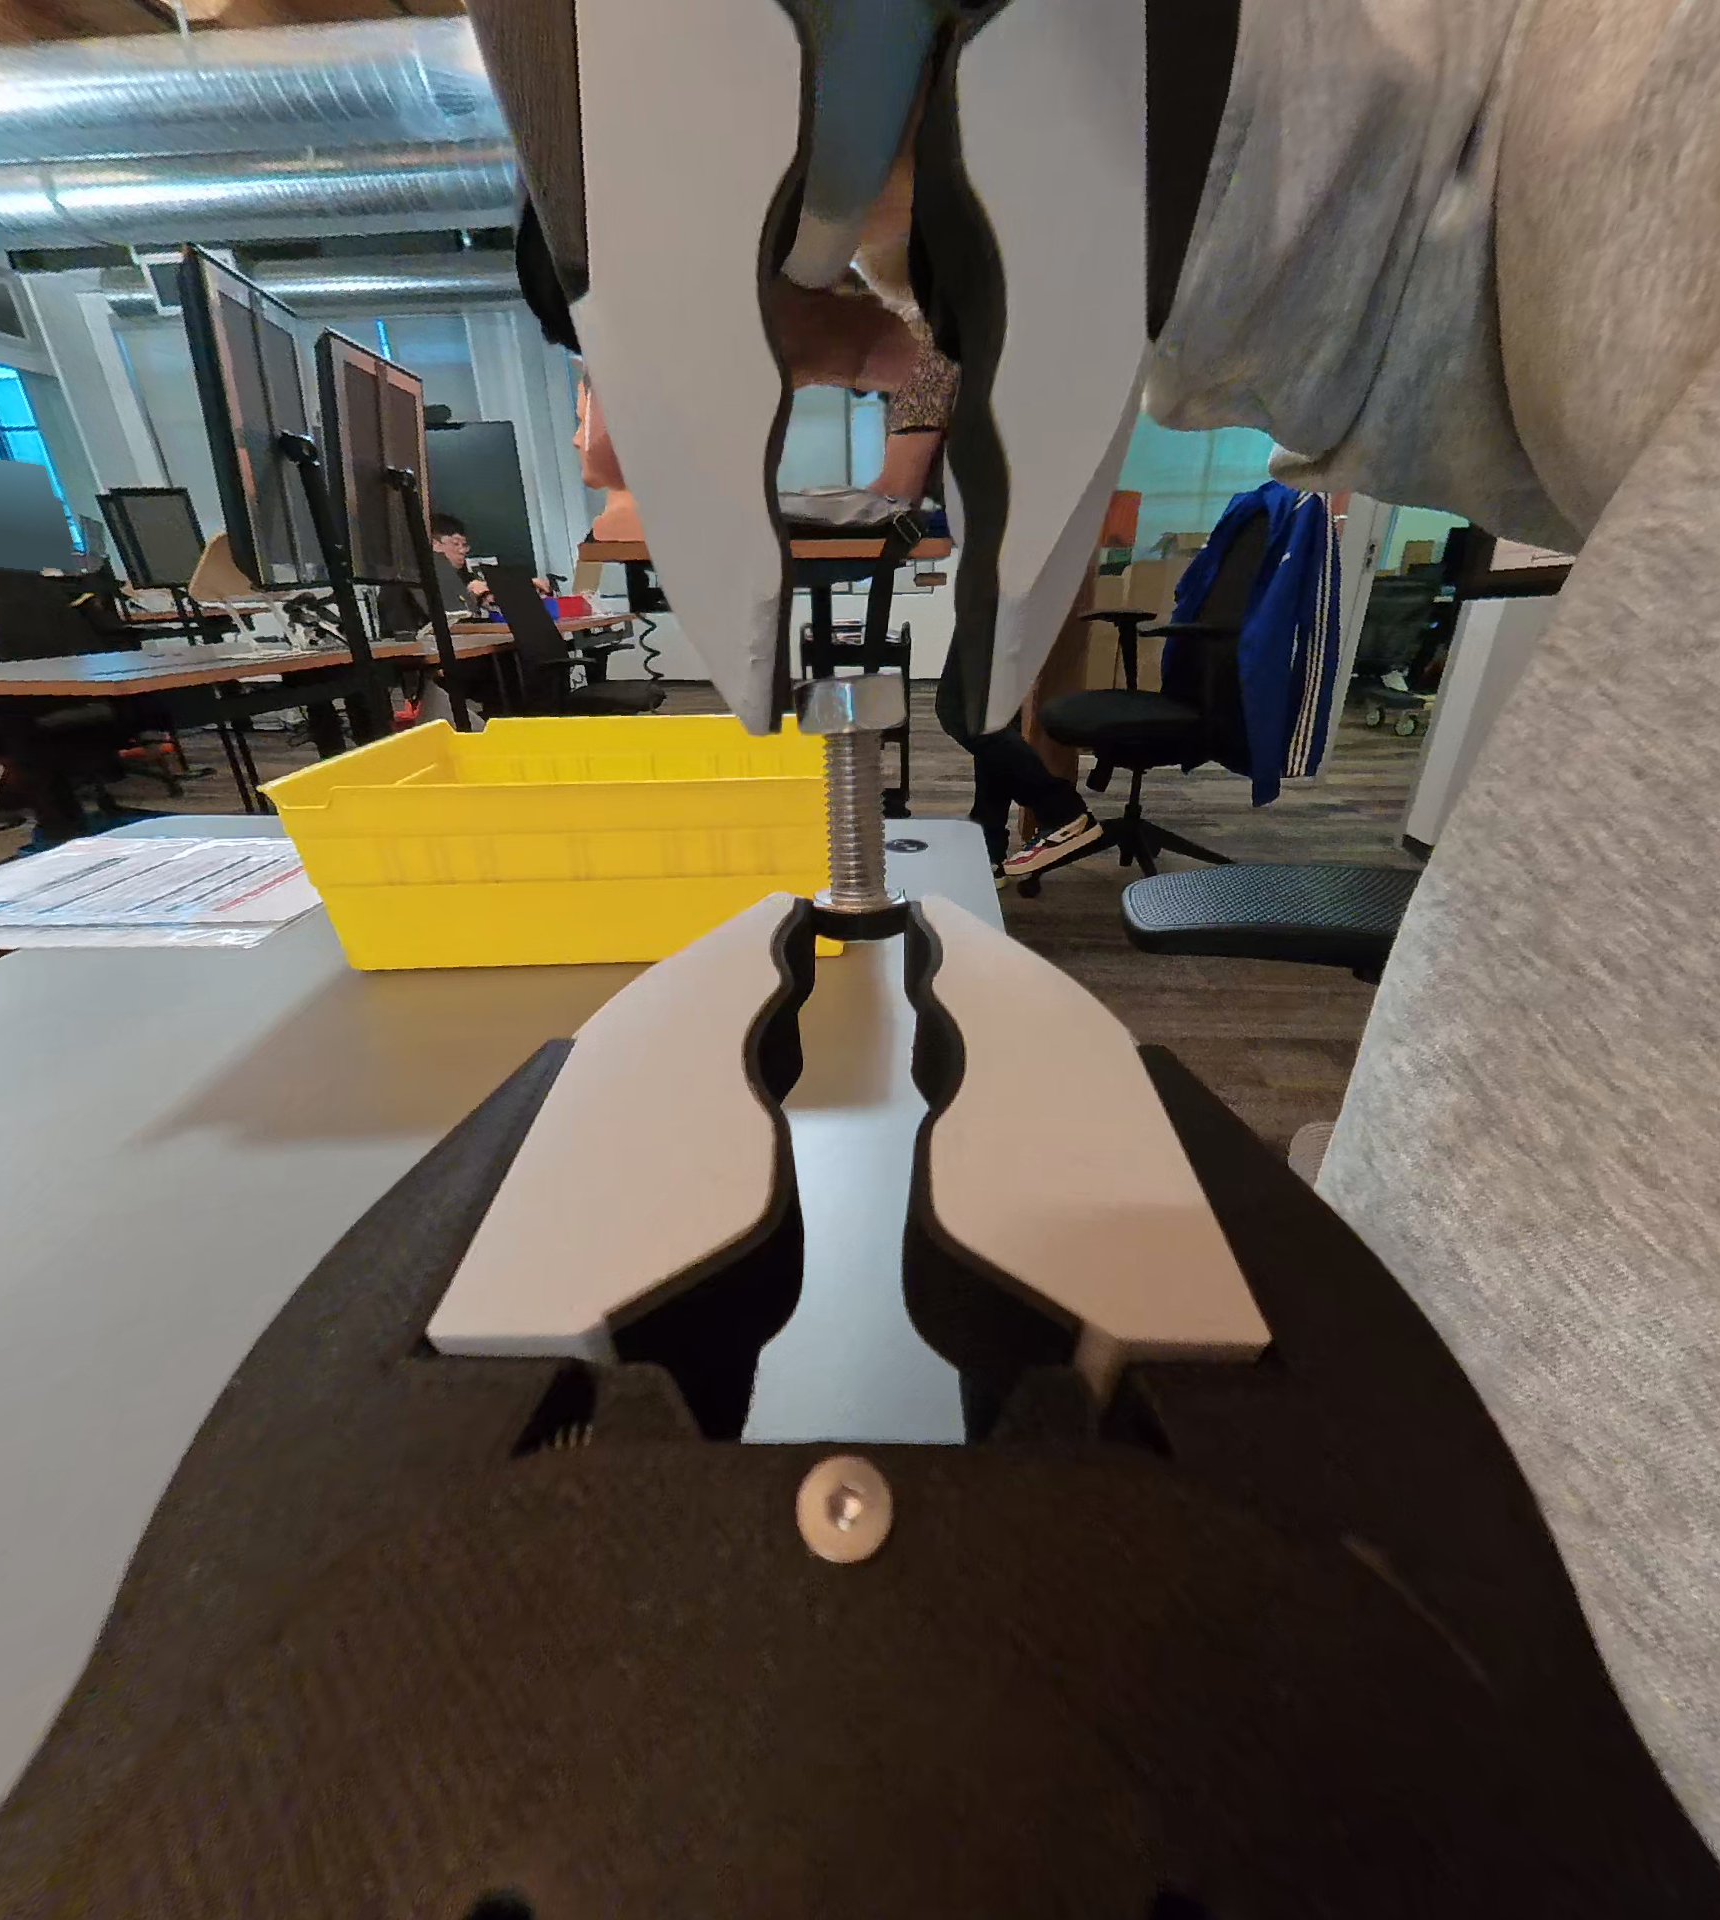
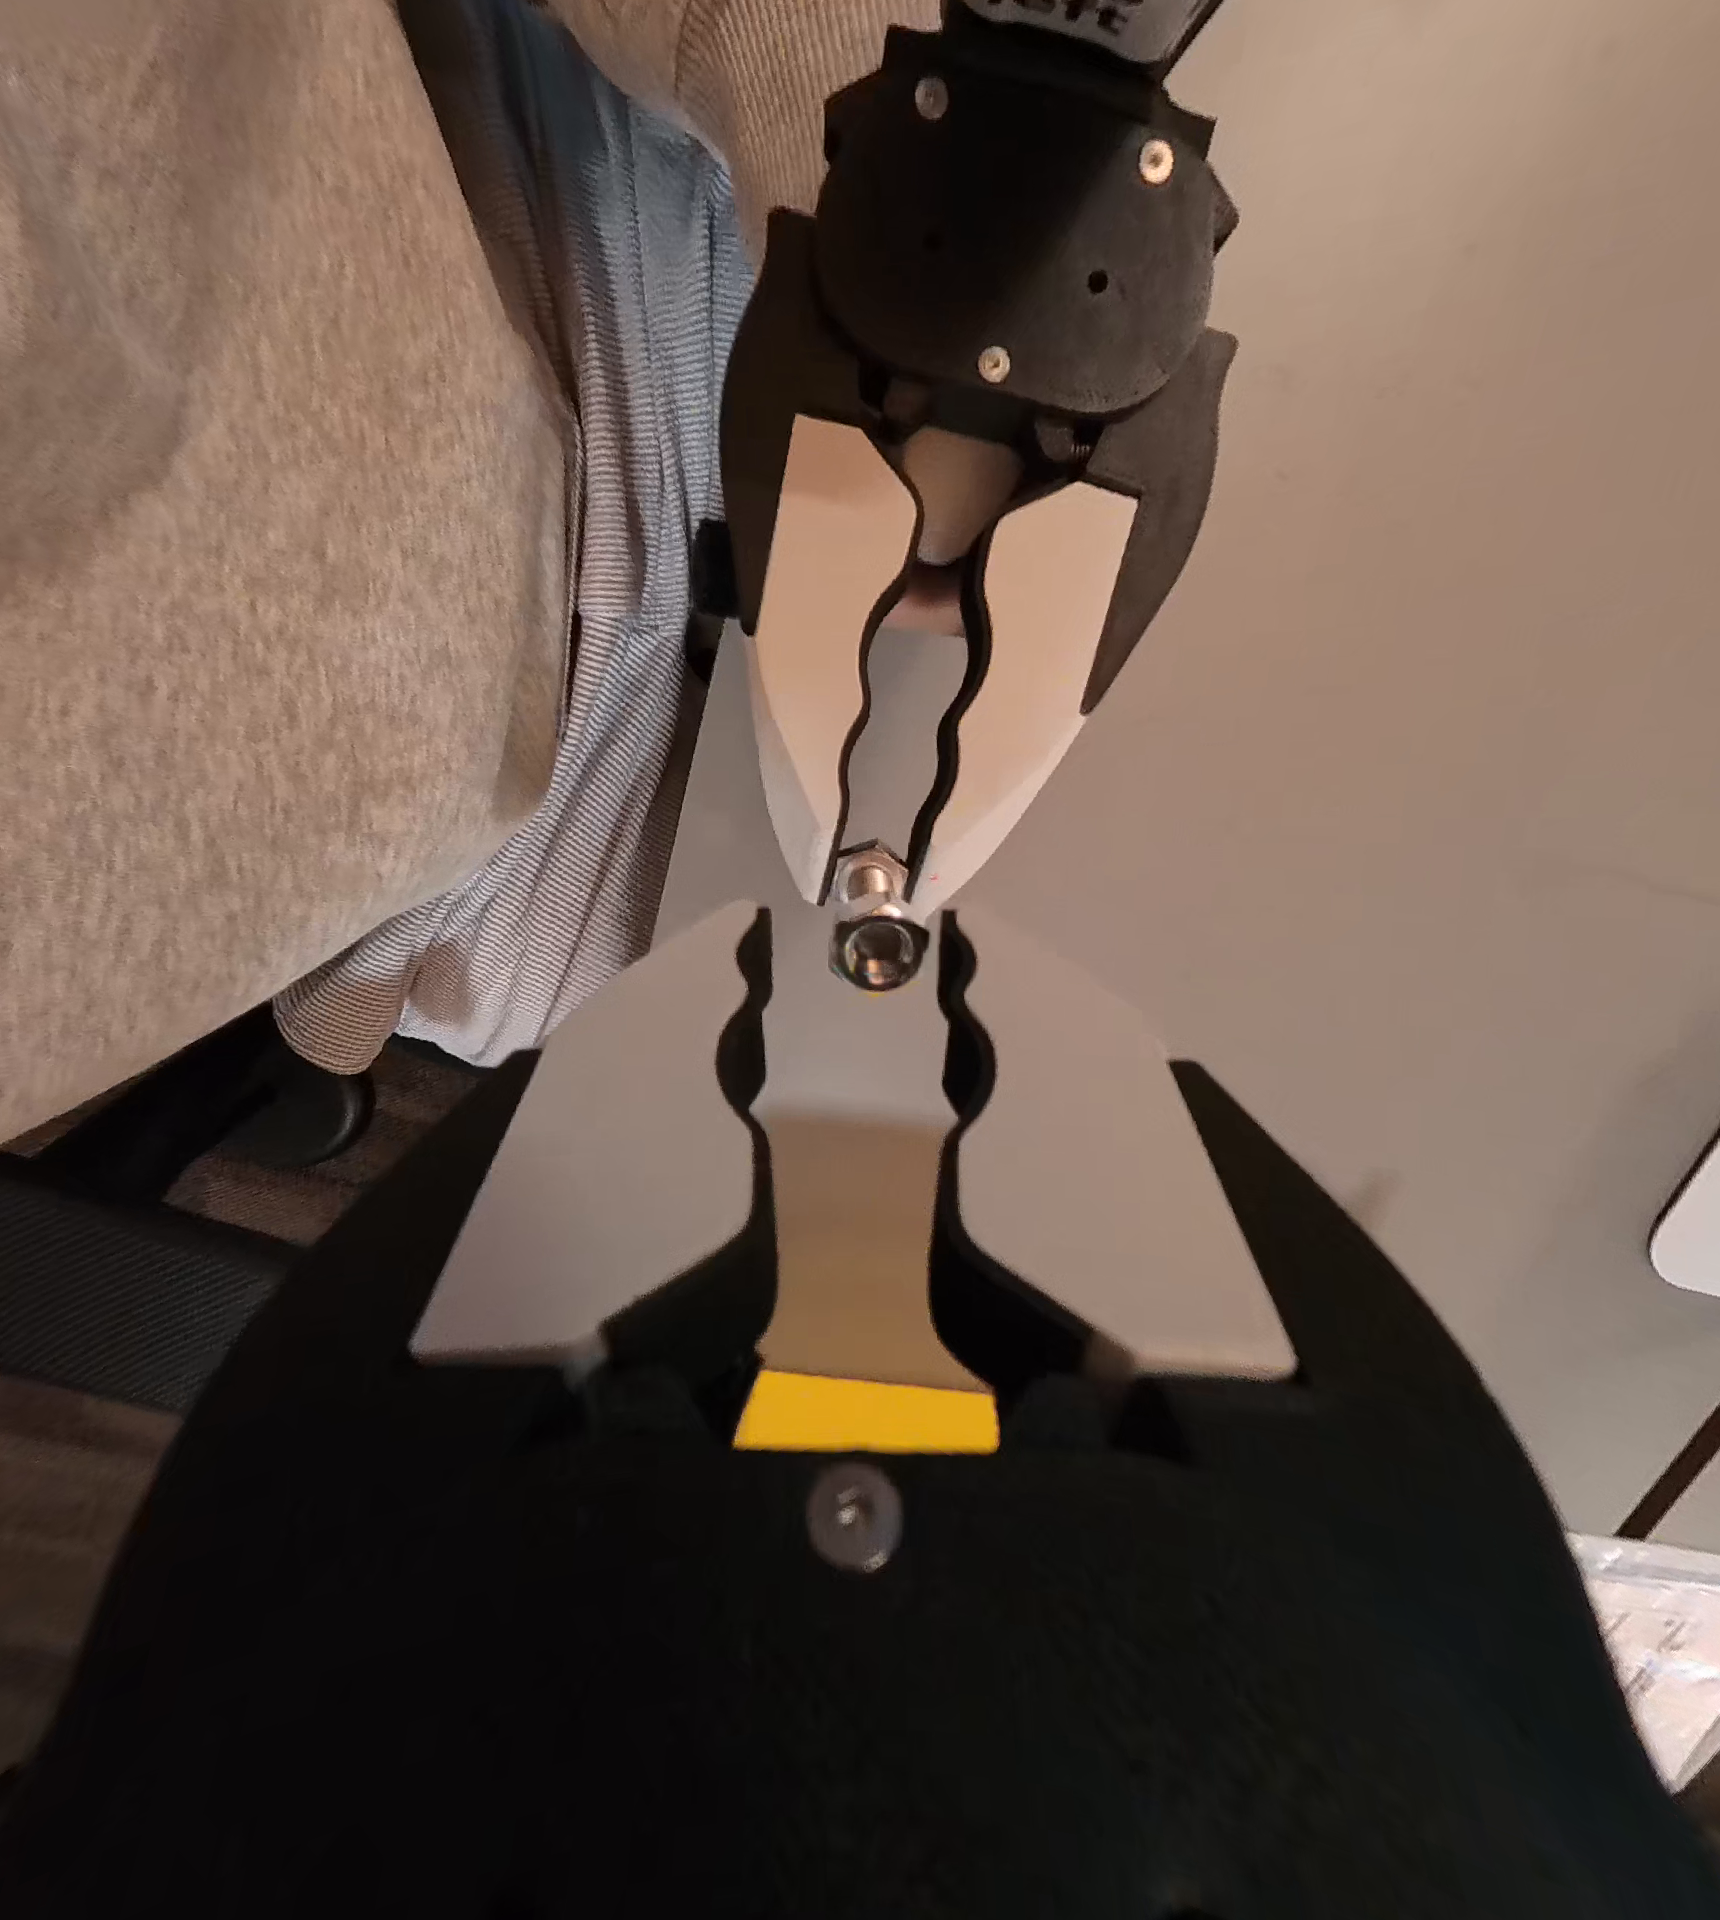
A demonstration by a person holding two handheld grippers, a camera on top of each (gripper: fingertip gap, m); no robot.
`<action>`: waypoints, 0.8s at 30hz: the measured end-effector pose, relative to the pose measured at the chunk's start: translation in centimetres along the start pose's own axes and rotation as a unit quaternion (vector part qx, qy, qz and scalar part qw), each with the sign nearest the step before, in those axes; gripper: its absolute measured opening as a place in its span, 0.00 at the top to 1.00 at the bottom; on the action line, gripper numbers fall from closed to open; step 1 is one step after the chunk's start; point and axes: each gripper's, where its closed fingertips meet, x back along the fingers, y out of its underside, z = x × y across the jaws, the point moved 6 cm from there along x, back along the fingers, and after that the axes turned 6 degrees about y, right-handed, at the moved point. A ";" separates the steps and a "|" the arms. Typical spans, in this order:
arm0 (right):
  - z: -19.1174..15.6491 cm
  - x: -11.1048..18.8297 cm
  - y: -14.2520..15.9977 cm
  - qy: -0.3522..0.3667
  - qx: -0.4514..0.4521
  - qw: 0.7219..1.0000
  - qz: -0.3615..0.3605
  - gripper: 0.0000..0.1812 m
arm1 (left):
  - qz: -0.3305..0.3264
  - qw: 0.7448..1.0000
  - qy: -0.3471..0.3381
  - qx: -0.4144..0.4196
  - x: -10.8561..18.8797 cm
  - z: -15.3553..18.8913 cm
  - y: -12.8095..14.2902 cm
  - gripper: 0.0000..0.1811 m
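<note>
- Left gripper (image 1: 858, 914): black textured body, pale grey fingers (image 1: 648, 1143) with wavy black inner edges, a silver screw (image 1: 843, 1509).
- Right gripper (image 2: 854, 920): the same build.
- Person wears a grey knit sweater (image 1: 1614, 935) over a blue-striped shirt (image 2: 617, 623).

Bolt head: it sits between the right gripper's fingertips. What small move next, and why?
Probably shut the right gripper on the hex bolt head. In the right wrist view the head lies between its open fingertips with gaps showing, so nothing grips it there. The left gripper is clamped on the nut at the lower end of the upright bolt, which steadies it.
</note>
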 end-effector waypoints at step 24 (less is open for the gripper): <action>-0.5 1.2 0.4 -0.021 -0.020 1.000 0.007 0.89 | 0.012 1.000 -0.021 0.014 0.4 -0.7 -0.4 0.90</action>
